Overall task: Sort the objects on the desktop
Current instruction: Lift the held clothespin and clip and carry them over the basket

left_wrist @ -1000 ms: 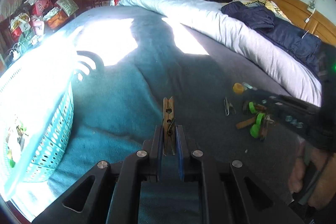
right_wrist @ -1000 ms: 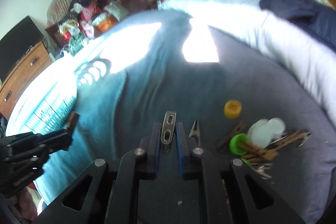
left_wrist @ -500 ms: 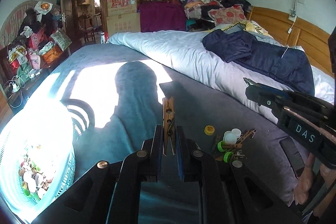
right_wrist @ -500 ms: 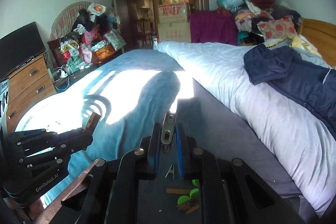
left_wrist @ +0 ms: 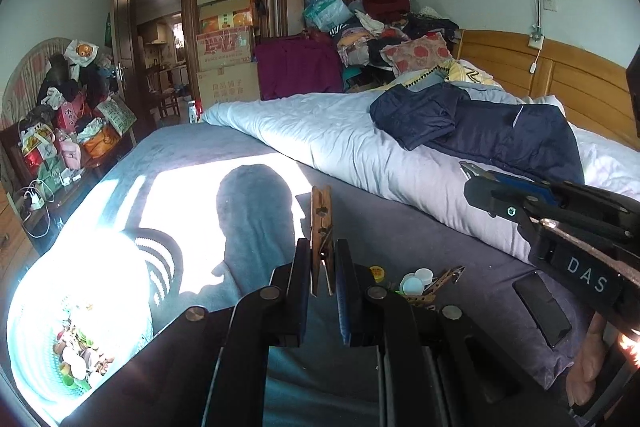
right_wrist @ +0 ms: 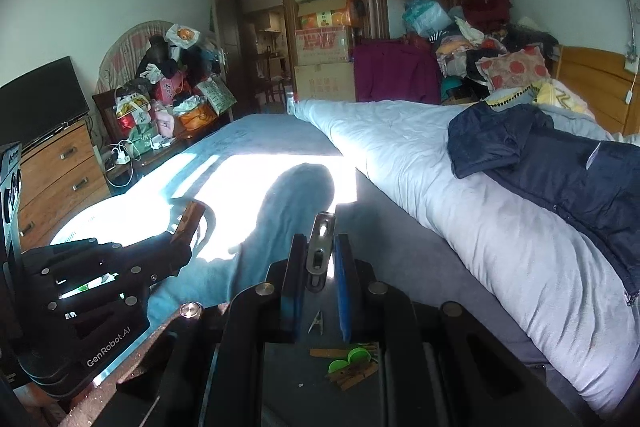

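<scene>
Both lifted off the bed since a second ago: my left gripper (left_wrist: 323,269) pinches a wooden clothespin (left_wrist: 321,223), my right gripper (right_wrist: 320,263) a metal clip (right_wrist: 321,239). Basket (left_wrist: 32,367) near left likely comes next.

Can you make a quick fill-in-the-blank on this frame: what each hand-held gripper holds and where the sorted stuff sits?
1. The left hand-held gripper is shut on a ____ clothespin.
2. The right hand-held gripper is shut on a ____ clip.
3. Items already sorted lie in the turquoise ____ at the lower left of the left wrist view.
4. A yellow bottle cap lies on the ____ among the unsorted pieces.

Missing words: wooden; metal; basket; bed
</scene>
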Tool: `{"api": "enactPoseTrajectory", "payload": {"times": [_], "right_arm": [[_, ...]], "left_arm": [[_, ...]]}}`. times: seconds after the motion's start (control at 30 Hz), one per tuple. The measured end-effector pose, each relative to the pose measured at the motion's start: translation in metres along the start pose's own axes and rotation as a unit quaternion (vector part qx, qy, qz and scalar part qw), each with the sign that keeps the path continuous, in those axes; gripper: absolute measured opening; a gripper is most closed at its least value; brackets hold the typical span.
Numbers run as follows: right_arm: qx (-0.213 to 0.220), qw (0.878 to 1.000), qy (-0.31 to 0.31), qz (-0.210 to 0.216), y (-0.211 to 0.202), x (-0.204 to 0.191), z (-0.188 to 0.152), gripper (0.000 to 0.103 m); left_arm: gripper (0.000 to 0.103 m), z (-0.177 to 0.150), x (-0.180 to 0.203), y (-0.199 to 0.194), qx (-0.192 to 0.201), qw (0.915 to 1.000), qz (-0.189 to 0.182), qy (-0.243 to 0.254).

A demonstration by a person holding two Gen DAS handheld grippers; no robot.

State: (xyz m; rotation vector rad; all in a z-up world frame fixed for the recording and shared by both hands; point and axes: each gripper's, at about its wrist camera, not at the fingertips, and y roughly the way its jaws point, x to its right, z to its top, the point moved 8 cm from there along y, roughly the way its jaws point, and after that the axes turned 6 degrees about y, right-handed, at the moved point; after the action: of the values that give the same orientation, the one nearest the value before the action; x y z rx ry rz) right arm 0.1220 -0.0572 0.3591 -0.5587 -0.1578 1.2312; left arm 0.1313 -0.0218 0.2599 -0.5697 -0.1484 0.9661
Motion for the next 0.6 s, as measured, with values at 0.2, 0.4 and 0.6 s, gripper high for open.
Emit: {"api": "enactPoseTrajectory", "payload": {"times": [0.2, 0.4, 0.6], "right_arm": [[0.015, 0.999, -0.024, 0.015, -0.024, -0.026, 0.011, 0.014], [0.027, 0.998, -0.044, 0.037, -0.032, -0.06, 0.025, 0.014], [0.021, 0.995, -0.064, 0.079, -0.027, -0.105, 0.034, 0.014]], "left_arm": [[0.012, 0.011, -0.012, -0.027, 0.018, 0.9997, 0.018, -0.006], [0.012, 0.012, -0.047, -0.049, 0.03, 0.9977, 0.057, -0.021], [0.013, -0.001, -0.096, -0.064, 0.02, 0.9945, 0.09, -0.05]]}}
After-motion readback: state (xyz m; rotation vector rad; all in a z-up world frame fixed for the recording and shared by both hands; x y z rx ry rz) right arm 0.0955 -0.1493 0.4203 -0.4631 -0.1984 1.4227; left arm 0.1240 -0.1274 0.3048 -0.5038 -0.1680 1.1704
